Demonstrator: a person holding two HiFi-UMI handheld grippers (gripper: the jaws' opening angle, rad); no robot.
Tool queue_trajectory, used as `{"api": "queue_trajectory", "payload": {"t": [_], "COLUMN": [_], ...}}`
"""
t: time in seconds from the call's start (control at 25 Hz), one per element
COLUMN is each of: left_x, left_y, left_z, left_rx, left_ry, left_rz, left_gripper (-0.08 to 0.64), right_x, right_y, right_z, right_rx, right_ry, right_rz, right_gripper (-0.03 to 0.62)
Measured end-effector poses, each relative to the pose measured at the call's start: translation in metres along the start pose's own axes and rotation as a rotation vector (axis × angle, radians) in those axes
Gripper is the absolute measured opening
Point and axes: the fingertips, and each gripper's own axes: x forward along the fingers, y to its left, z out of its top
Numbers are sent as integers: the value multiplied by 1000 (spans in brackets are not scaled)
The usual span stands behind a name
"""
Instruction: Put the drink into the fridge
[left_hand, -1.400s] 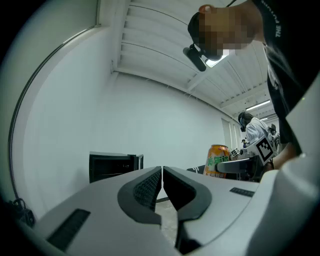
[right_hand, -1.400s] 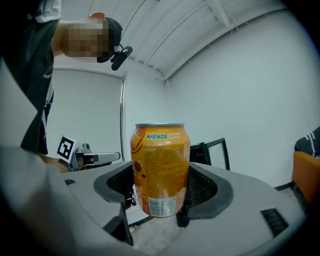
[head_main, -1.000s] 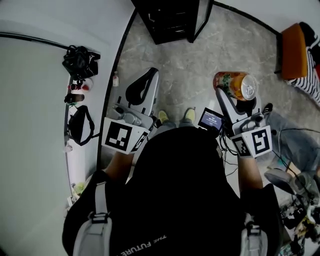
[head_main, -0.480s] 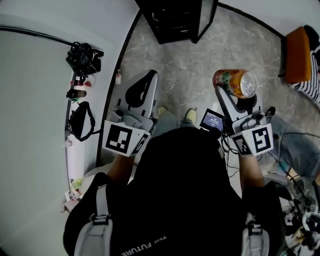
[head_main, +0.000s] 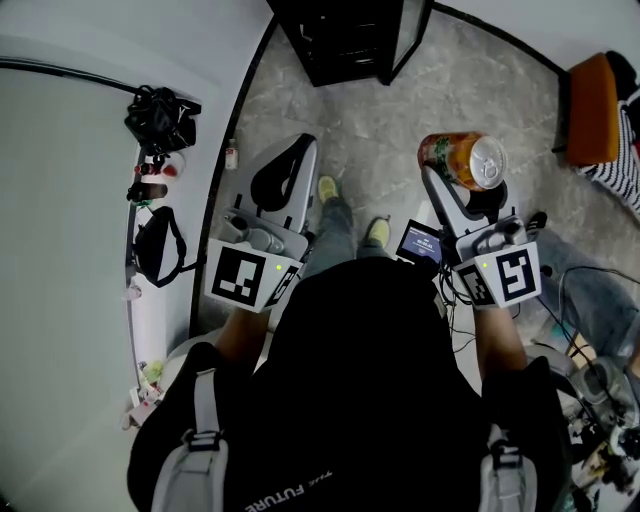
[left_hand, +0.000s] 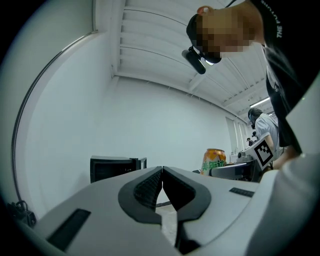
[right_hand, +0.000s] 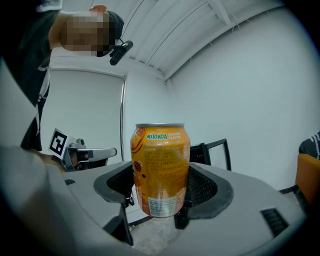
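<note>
An orange Mirinda drink can (head_main: 462, 158) stands upright between the jaws of my right gripper (head_main: 464, 186), which is shut on it above the grey marble floor. In the right gripper view the can (right_hand: 160, 167) fills the middle, pinched by the black pads (right_hand: 202, 187). My left gripper (head_main: 296, 150) is shut and holds nothing; its pads (left_hand: 150, 186) meet at the tip. The black fridge (head_main: 345, 40) stands ahead with its door (head_main: 412, 32) open. It also shows as a dark fridge box (left_hand: 114, 167) in the left gripper view, and the fridge door frame (right_hand: 216, 150) shows behind the can.
A white table (head_main: 60, 250) along the left carries a black camera bundle (head_main: 160, 120) and a black pouch (head_main: 158, 250). An orange stool (head_main: 590, 100) and a person in striped clothing (head_main: 622, 150) are at the right. Cables (head_main: 590, 370) lie at the lower right.
The holder's left foot has stepped forward toward the fridge. The right gripper with the can has shifted slightly left. Both grippers keep their state.
</note>
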Motion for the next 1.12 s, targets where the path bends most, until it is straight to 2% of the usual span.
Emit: {"api": "queue_trajectory", "payload": {"t": [0.08,0.28,0.48,1.12], "left_x": [2,40,55,118], "left_y": [10,56,100,178], "left_z": [-3,-4,-8,-21], "left_rx": [-4,-24,-56,-77], "left_ry": [5,28,30,52], "left_rz": [4,15,21,-9], "left_gripper": [12,12,12,12], "right_x": [8,61,112,207], "right_y": [4,-16,-12,-41], "right_z": [-5,-4,-2,-8], "right_rx": [-7,-43,-43,-17], "right_ry": [14,72,51,89], "right_rz": [1,-11,-25,-60], "right_gripper": [327,327,327,327]}}
